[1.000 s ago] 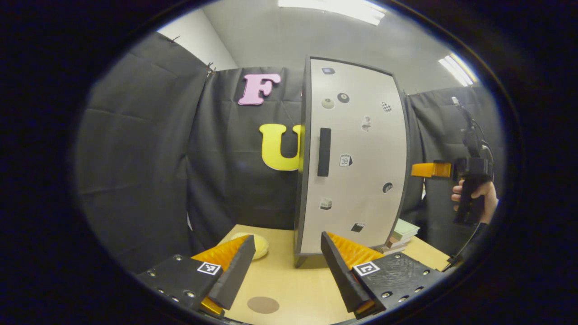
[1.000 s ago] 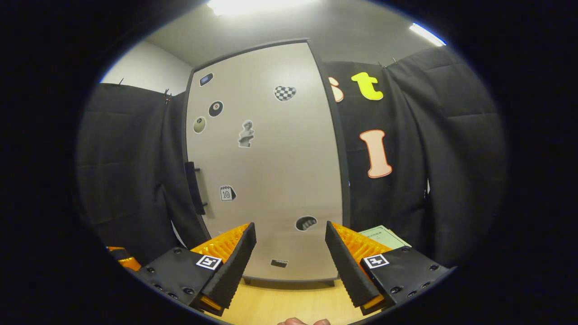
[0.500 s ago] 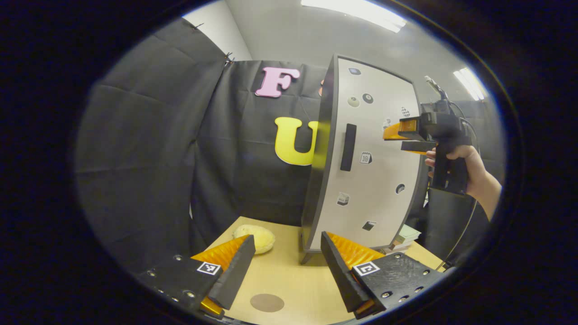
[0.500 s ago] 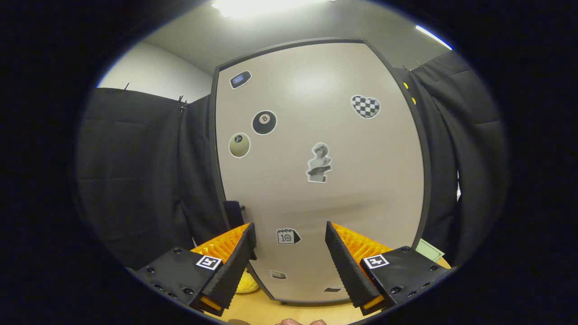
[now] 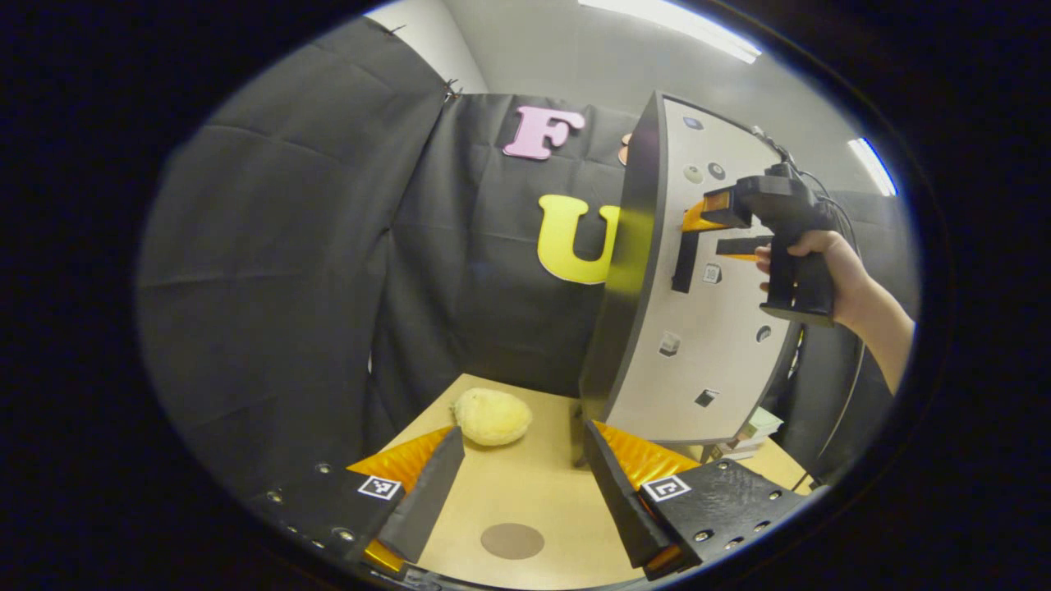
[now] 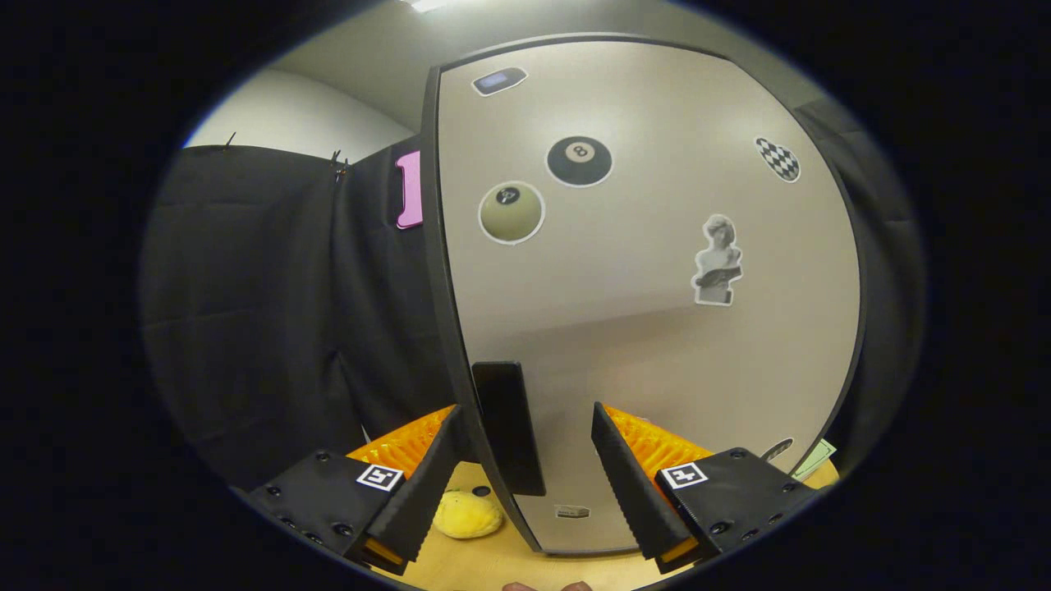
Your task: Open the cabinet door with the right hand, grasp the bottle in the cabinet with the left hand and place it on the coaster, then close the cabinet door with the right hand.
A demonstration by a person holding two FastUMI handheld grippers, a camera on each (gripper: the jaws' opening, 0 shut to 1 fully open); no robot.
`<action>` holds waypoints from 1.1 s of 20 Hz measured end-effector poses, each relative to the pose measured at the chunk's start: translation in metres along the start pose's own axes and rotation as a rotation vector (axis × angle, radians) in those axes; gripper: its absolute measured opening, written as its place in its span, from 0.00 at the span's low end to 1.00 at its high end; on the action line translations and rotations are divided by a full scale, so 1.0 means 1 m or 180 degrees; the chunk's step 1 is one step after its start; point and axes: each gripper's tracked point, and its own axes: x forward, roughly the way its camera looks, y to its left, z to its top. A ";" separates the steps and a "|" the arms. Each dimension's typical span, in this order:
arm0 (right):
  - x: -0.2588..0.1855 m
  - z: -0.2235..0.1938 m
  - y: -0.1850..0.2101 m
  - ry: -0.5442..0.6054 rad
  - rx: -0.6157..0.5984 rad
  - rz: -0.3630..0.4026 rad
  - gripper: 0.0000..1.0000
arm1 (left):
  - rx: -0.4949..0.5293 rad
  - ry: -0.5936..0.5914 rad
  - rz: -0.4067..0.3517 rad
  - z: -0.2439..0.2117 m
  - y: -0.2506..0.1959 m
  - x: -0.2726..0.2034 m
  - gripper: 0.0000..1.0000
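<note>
The right tongs (image 6: 525, 476) stand spread, their fingers either side of the dark handle (image 6: 509, 427) at the edge of the cabinet door (image 6: 649, 312), not pressing it (from the left gripper view a hand (image 5: 821, 263) holds them level at the handle). The left tongs (image 5: 521, 492) are spread too, holding nothing, above the worktop (image 5: 534, 484). A round brown coaster (image 5: 511, 541) lies between their fingers, a yellow lump (image 5: 491, 416) farther off near the cabinet's foot. The door is shut, so the bottle is hidden.
</note>
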 end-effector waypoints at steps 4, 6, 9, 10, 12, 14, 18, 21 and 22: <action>0.011 -0.005 0.004 0.0039 -0.0146 -0.0181 0.93 | -0.0093 0.0088 0.0080 -0.015 0.018 -0.003 0.90; 0.018 -0.009 -0.001 0.0091 -0.0213 -0.0280 0.92 | -0.0126 0.0109 0.0107 -0.020 0.024 -0.003 0.90; 0.023 -0.014 0.002 0.0132 -0.0230 -0.0320 0.87 | -0.0137 0.0120 0.0135 -0.023 0.033 -0.004 0.90; 0.024 -0.017 0.004 0.0175 -0.0221 -0.0312 0.77 | -0.0135 0.0127 0.0143 -0.024 0.035 -0.004 0.87; 0.026 -0.024 0.006 0.0275 -0.0180 -0.0324 0.50 | -0.0135 0.0137 0.0141 -0.025 0.037 -0.002 0.90; 0.026 -0.025 0.005 0.0282 -0.0204 -0.0353 0.40 | -0.0115 0.0132 0.0127 -0.025 0.035 -0.004 0.90; 0.026 -0.026 0.004 0.0247 -0.0218 -0.0406 0.34 | -0.0047 0.0133 0.0084 -0.025 0.030 -0.006 0.90; 0.024 -0.027 0.005 0.0215 -0.0218 -0.0318 0.22 | -0.0043 0.0179 0.0030 -0.033 0.023 -0.006 0.87; 0.024 -0.026 0.006 0.0216 -0.0241 -0.0264 0.18 | -0.0057 0.0216 0.0005 -0.036 0.020 -0.005 0.90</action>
